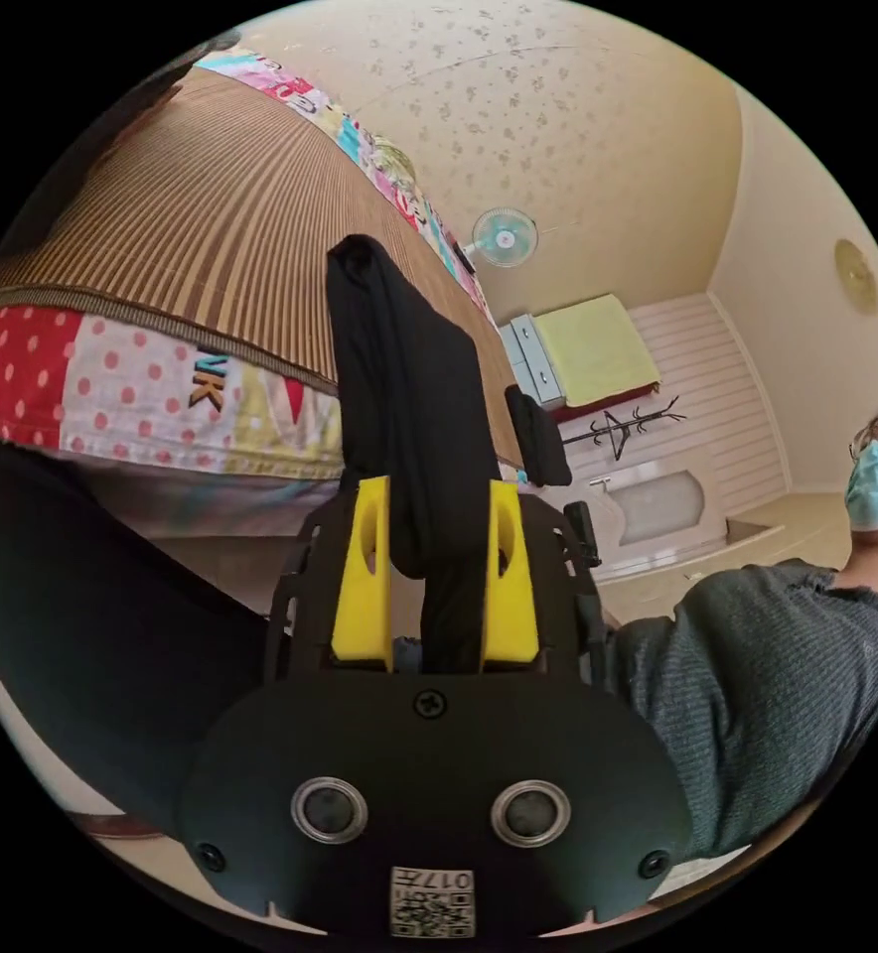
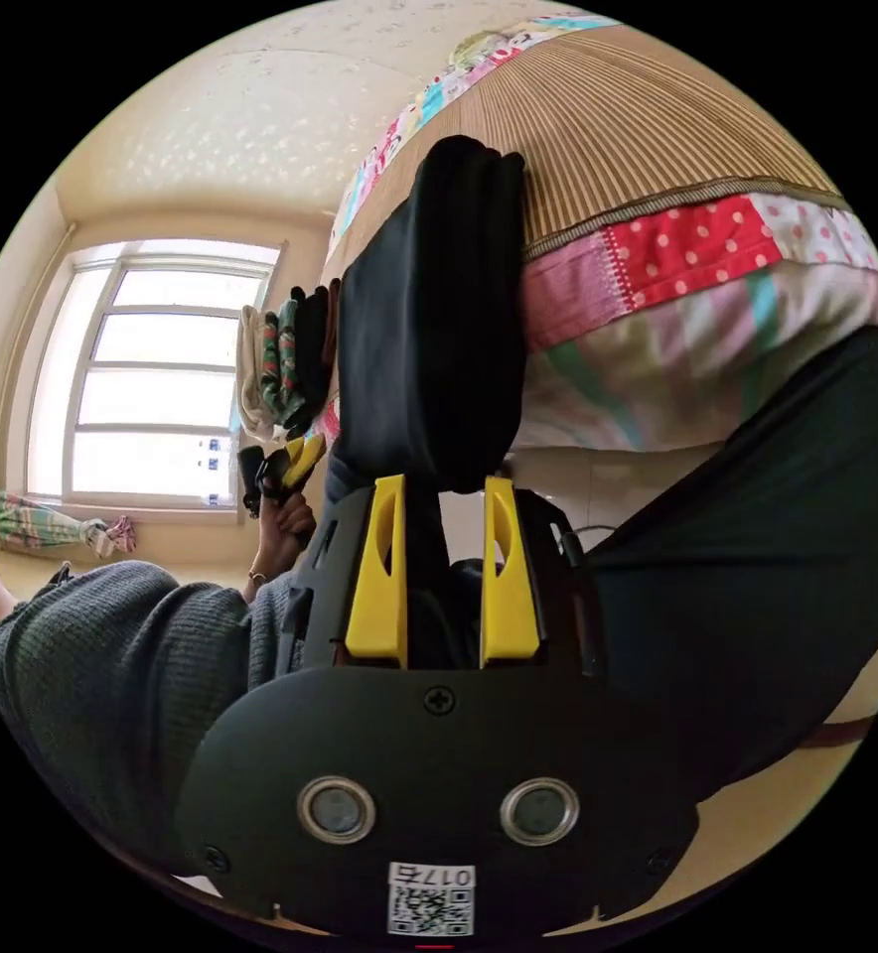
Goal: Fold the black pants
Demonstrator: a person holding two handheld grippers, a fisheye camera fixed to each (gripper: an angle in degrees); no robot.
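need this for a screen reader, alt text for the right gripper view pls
The right gripper has its yellow fingers shut on a bunch of black pants, beside a bed with a striped mat. A window shows beyond.

Letters "NK" in dark print with orange edging on the patchwork quilt [image 1: 211,382], at its polka-dot edge, other print unreadable

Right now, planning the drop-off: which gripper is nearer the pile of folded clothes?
Left. The left gripper is close beside the pile of folded clothes; right gripper sits farther off.
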